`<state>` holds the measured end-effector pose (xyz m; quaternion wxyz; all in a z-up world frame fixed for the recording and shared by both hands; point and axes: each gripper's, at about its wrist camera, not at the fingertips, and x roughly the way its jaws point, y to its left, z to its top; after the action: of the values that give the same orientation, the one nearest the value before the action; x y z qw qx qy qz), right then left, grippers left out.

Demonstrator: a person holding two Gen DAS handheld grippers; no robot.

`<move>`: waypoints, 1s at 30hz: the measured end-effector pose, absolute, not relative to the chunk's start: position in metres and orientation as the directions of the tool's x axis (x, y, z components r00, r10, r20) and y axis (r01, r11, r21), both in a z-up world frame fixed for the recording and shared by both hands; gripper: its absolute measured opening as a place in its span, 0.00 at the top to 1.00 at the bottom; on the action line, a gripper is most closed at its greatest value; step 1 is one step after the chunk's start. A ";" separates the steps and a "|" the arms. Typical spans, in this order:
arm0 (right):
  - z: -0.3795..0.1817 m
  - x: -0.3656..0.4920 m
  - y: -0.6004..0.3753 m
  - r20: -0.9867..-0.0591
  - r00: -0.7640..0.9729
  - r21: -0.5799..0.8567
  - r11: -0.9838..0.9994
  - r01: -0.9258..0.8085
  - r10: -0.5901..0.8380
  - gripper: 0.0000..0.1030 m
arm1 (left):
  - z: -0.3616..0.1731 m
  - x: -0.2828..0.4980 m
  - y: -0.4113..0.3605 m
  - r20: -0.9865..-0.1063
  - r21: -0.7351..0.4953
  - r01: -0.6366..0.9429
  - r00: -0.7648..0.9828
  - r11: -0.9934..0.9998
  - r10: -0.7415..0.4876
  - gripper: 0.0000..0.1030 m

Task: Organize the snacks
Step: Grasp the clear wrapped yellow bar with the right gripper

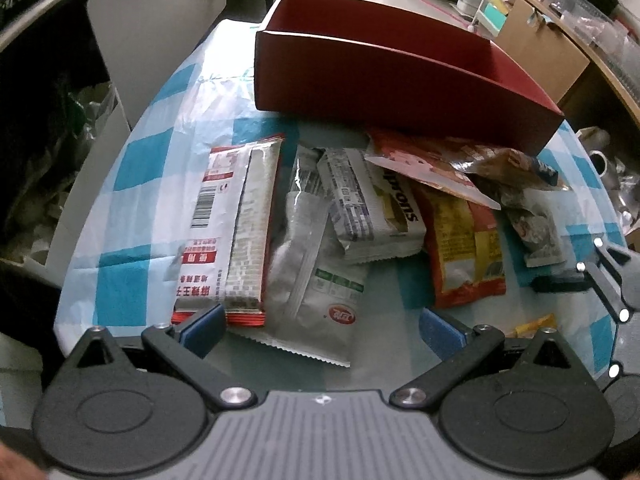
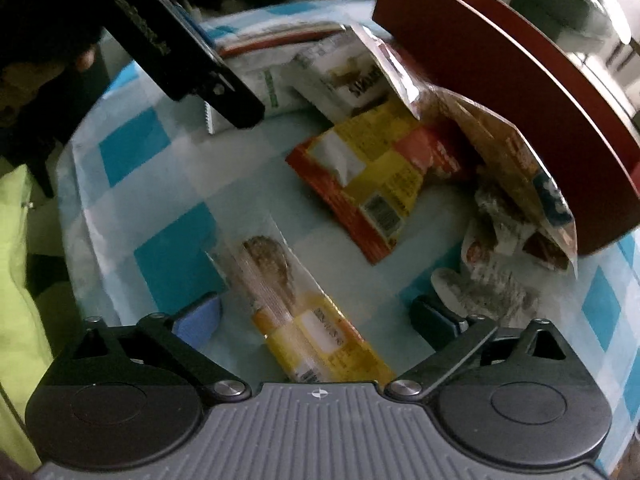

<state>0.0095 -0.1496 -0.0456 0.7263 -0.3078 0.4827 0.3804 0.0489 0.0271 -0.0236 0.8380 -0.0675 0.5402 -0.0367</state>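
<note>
Several snack packets lie heaped on a blue-and-white checked cloth [image 1: 132, 216] in front of a dark red cardboard box [image 1: 384, 80]. My left gripper [image 1: 320, 332] is open low over the pile, its fingers on either side of a silver packet with a red logo [image 1: 316, 284]; a long red-and-white packet [image 1: 232, 232] lies by its left finger. In the right wrist view my right gripper [image 2: 316, 320] is open around a clear-and-yellow packet [image 2: 304, 320] lying flat. A yellow-and-red packet [image 2: 372, 176] lies beyond it, and the red box [image 2: 532, 112] stands at right.
The left gripper's black body [image 2: 180, 52] reaches in at the upper left of the right wrist view. A crumpled white wrapper [image 2: 492, 280] lies by the right finger. Cardboard boxes and shelving [image 1: 552, 40] stand behind the table. A lime-green sleeve [image 2: 20, 280] is at far left.
</note>
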 end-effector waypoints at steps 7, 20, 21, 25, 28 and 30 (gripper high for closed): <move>-0.049 -0.022 -0.134 -0.930 0.306 -0.076 0.710 -0.700 0.203 0.00 | -0.023 0.047 0.033 -0.900 -0.207 -0.023 0.396 0.978 -0.181 0.04; -0.041 -0.001 -0.100 -0.964 0.200 -0.052 0.610 -0.790 0.176 0.00 | -0.019 0.043 0.027 -0.899 -0.222 0.003 0.388 0.975 -0.205 0.04; -0.041 -0.002 -0.099 -0.970 0.178 -0.044 0.597 -0.801 0.168 0.00 | -0.019 0.043 0.027 -0.898 -0.221 0.006 0.388 0.975 -0.205 0.04; -0.045 -0.018 -0.099 -0.969 0.201 -0.080 0.594 -0.801 0.141 0.00 | -0.015 0.043 0.029 -0.892 -0.235 0.004 0.397 0.972 -0.217 0.04; -0.039 -0.014 -0.095 -0.977 0.186 -0.085 0.601 -0.795 0.107 0.07 | -0.014 0.042 0.031 -0.891 -0.240 -0.001 0.398 0.971 -0.220 0.04; -0.038 -0.004 -0.091 -0.977 0.187 -0.090 0.585 -0.806 0.107 0.14 | -0.013 0.041 0.031 -0.890 -0.242 0.001 0.399 0.970 -0.223 0.04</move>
<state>-0.0037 -0.0909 -0.0376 0.7012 -0.3189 0.5483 0.3255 0.0414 0.0311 -0.0131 0.8301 -0.1020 0.5440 -0.0672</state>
